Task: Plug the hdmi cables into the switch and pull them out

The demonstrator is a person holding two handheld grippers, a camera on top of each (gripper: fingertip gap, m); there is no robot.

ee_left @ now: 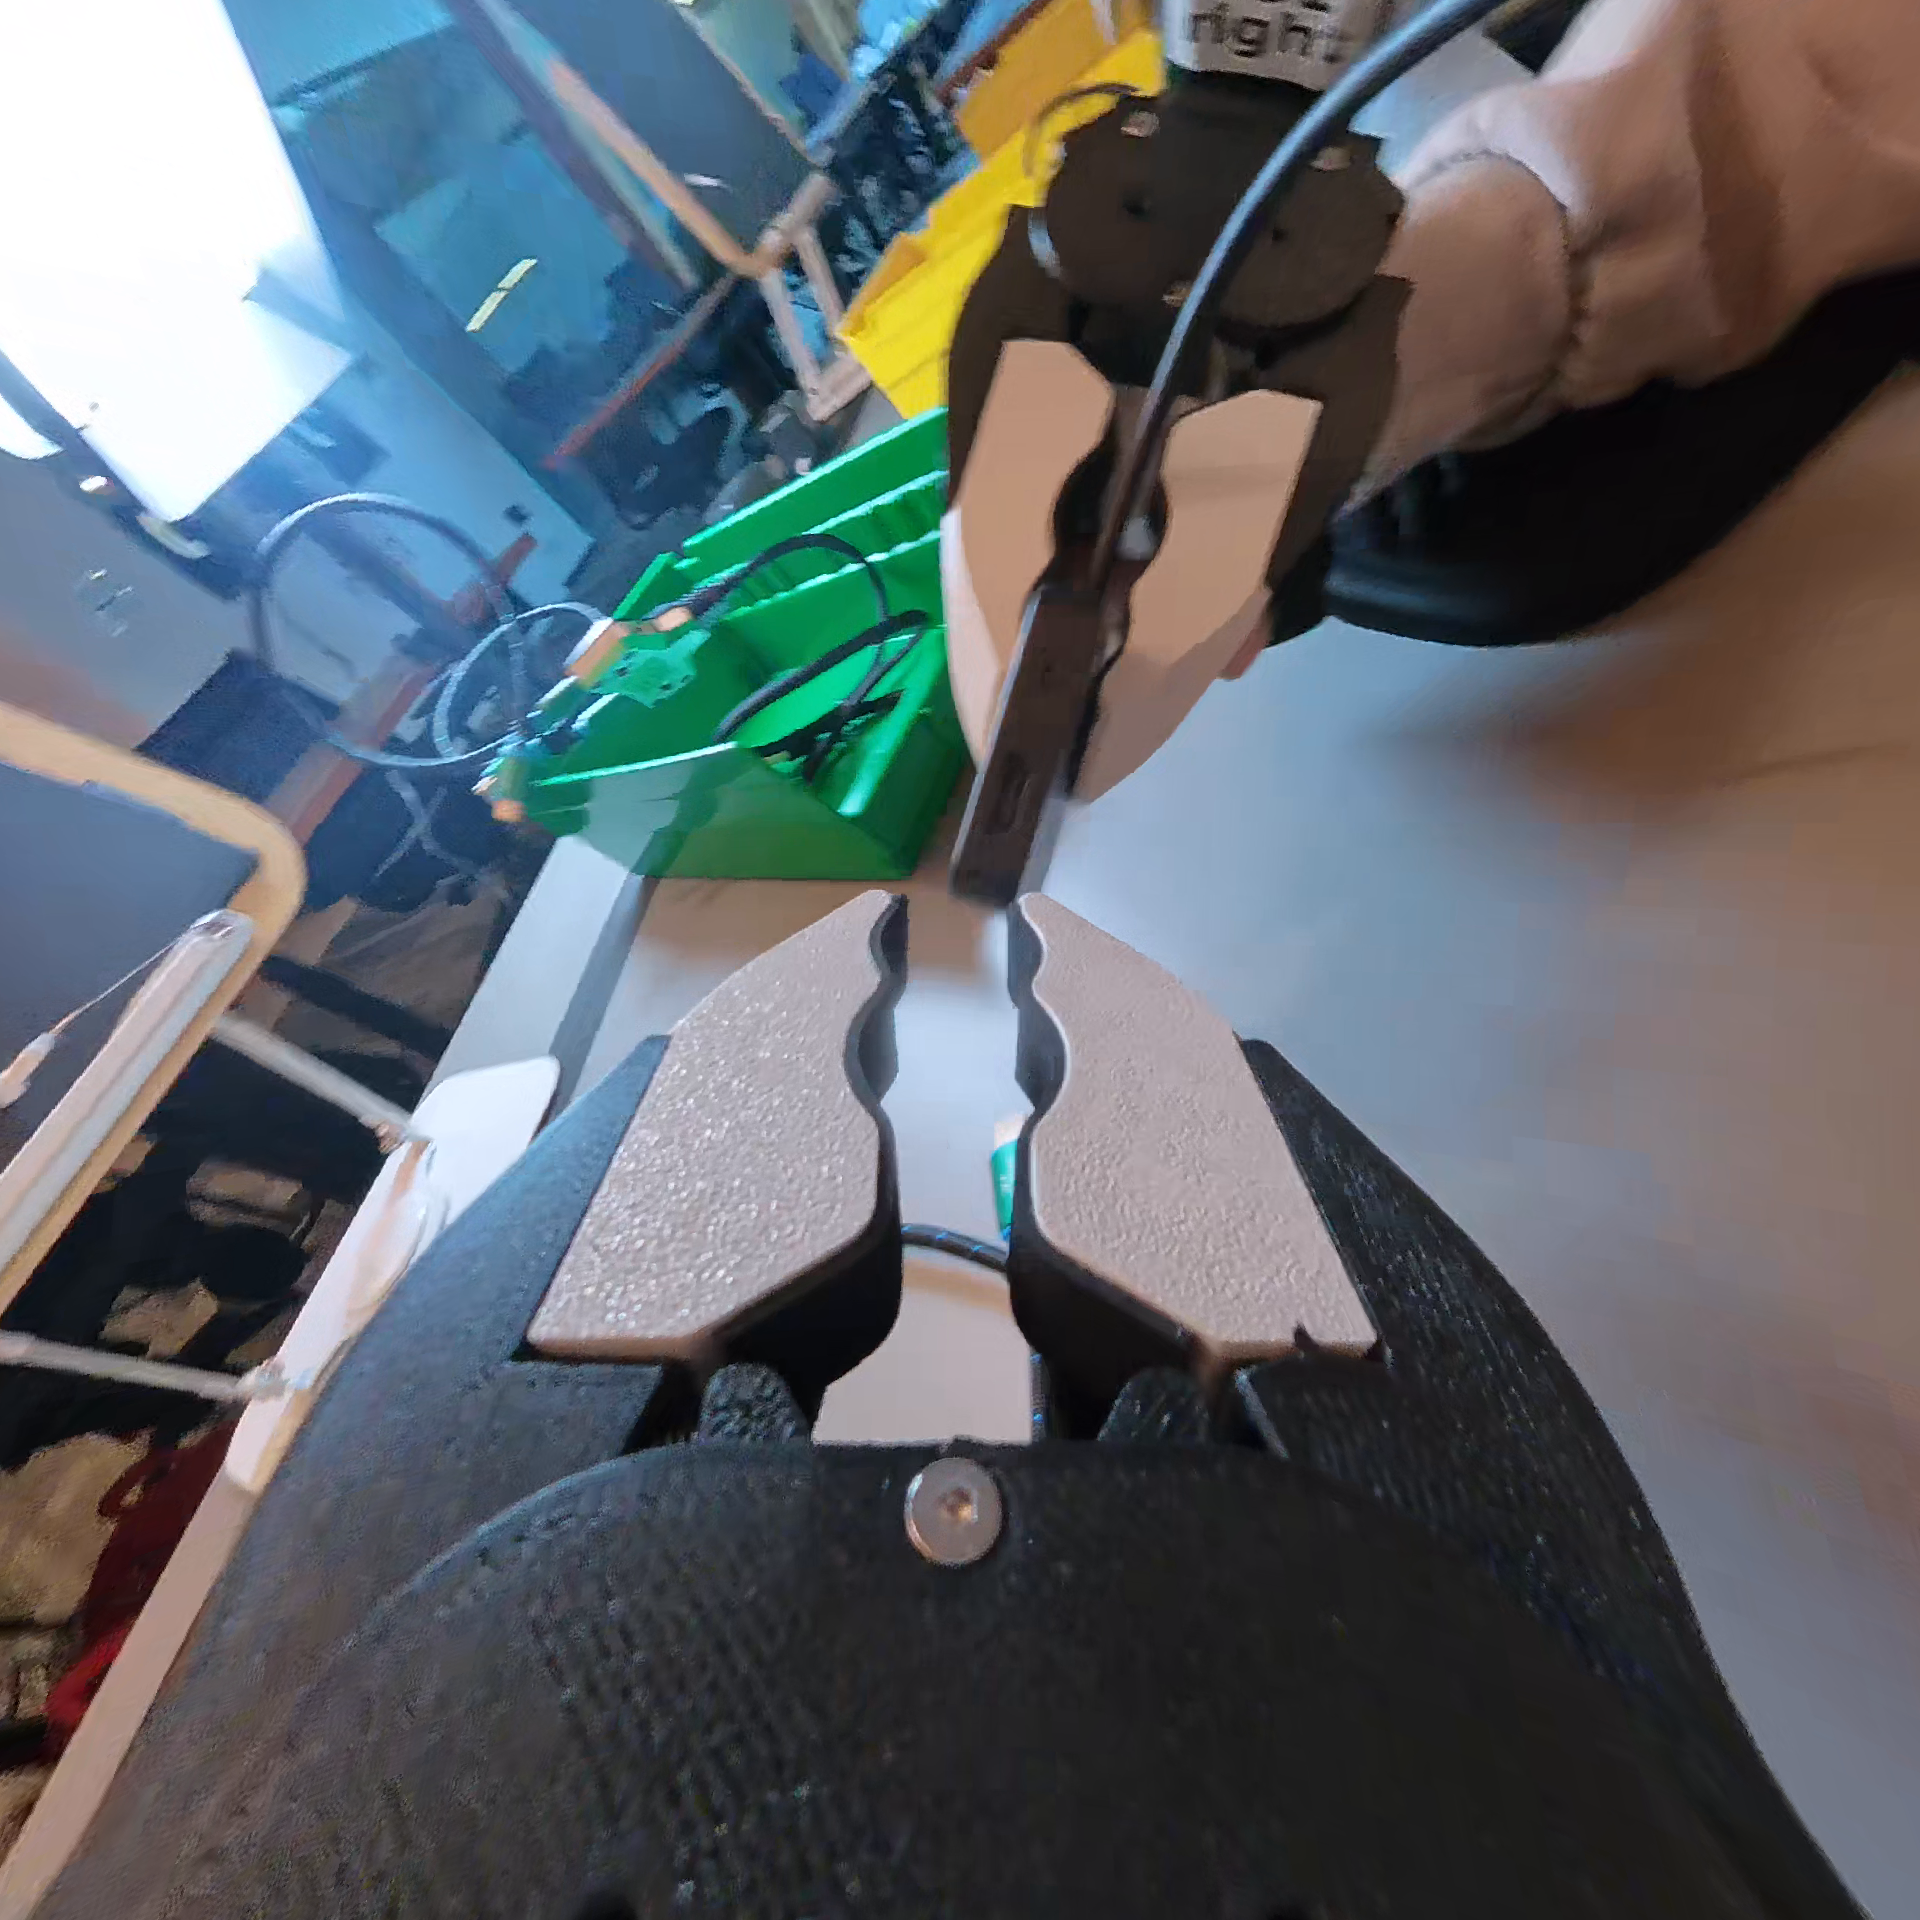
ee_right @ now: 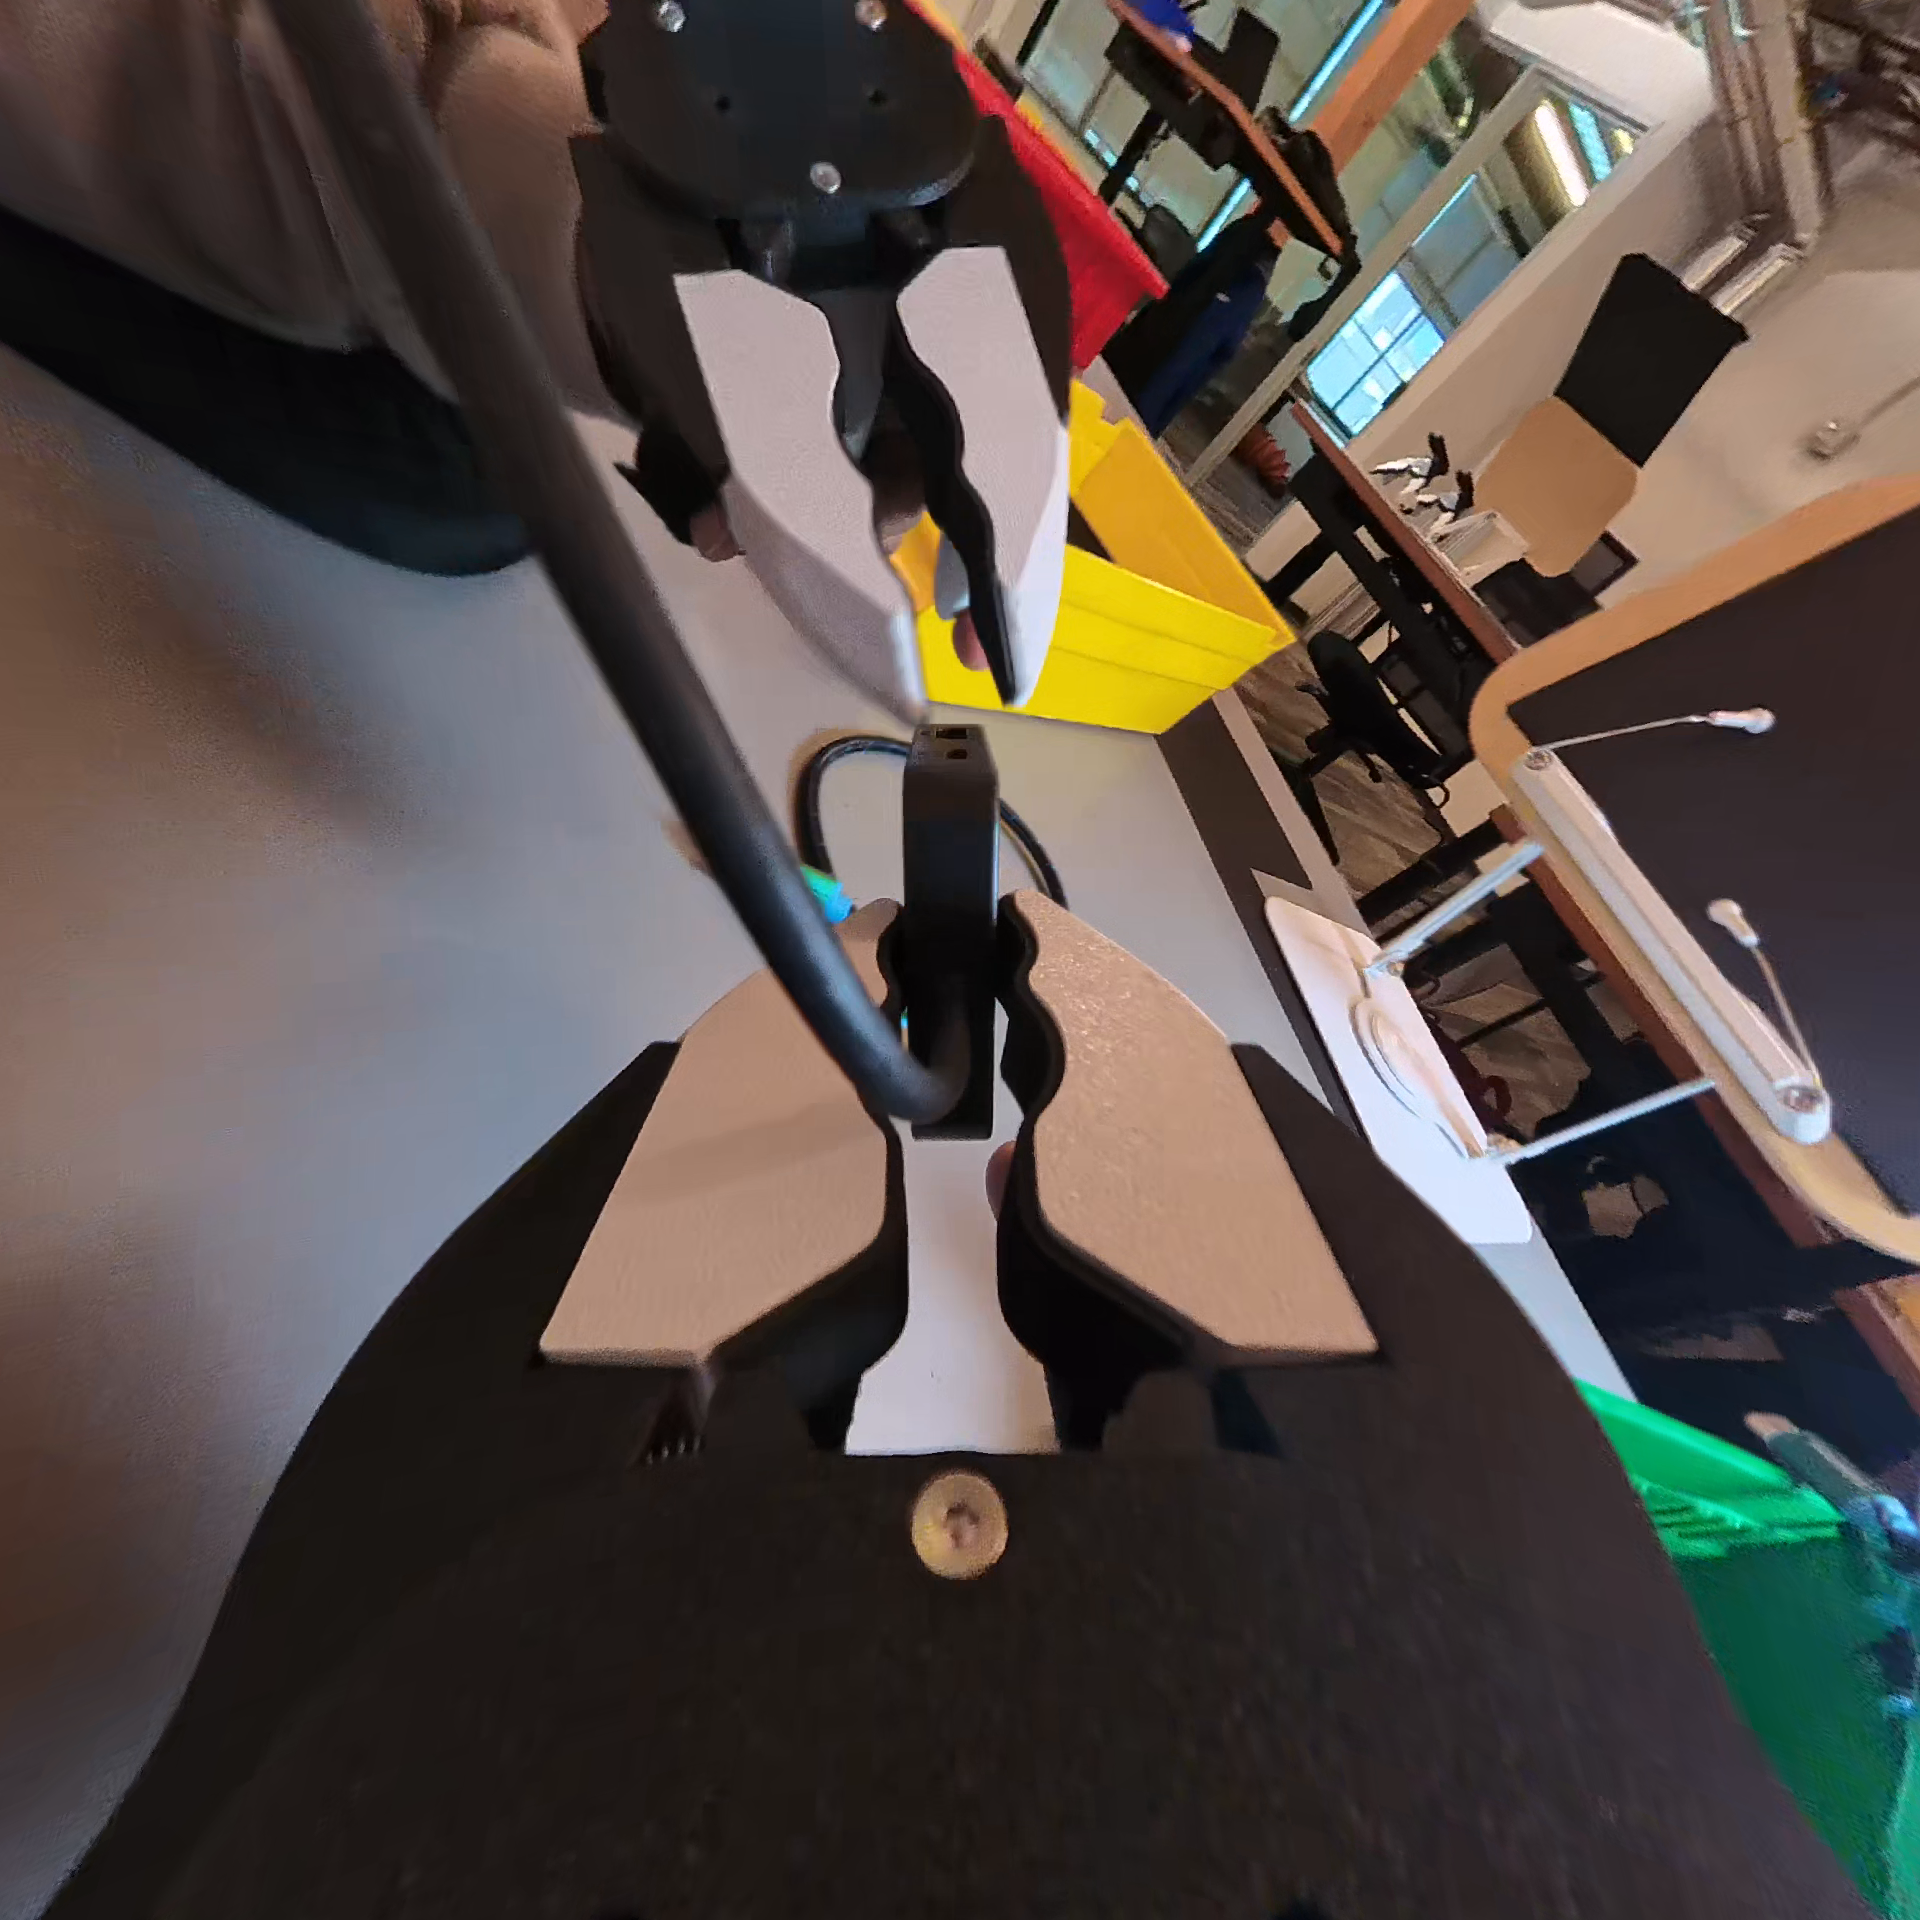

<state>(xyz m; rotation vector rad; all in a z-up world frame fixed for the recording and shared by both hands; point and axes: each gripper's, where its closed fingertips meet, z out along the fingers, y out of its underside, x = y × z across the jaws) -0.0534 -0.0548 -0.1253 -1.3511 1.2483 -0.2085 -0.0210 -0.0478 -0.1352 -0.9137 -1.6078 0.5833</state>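
Observation:
My right gripper [ee_right: 945, 920] is shut on a slim black switch box [ee_right: 948, 821], held edge-up above the grey table [ee_right: 312, 831]. Small ports show on its far end, and a thick black cable [ee_right: 582, 540] leaves its near end and runs up to the left. In the left wrist view the switch [ee_left: 1003, 790] hangs from the right gripper [ee_left: 1039, 748], just beyond my left gripper [ee_left: 961, 920]. The left gripper is open by a narrow gap and empty, and it faces the switch tip to tip [ee_right: 961, 665]. Another black cable [ee_right: 831, 769] with a green-blue plug [ee_right: 826, 894] lies on the table below.
A green bin [ee_left: 831, 810] holding several cables stands by the table edge. Yellow bins [ee_right: 1143, 644] and a red one [ee_right: 1081, 239] stand at the other end. A white pad [ee_right: 1382, 1049] lies at the table's edge. A gloved hand [ee_left: 1662, 208] holds the right gripper.

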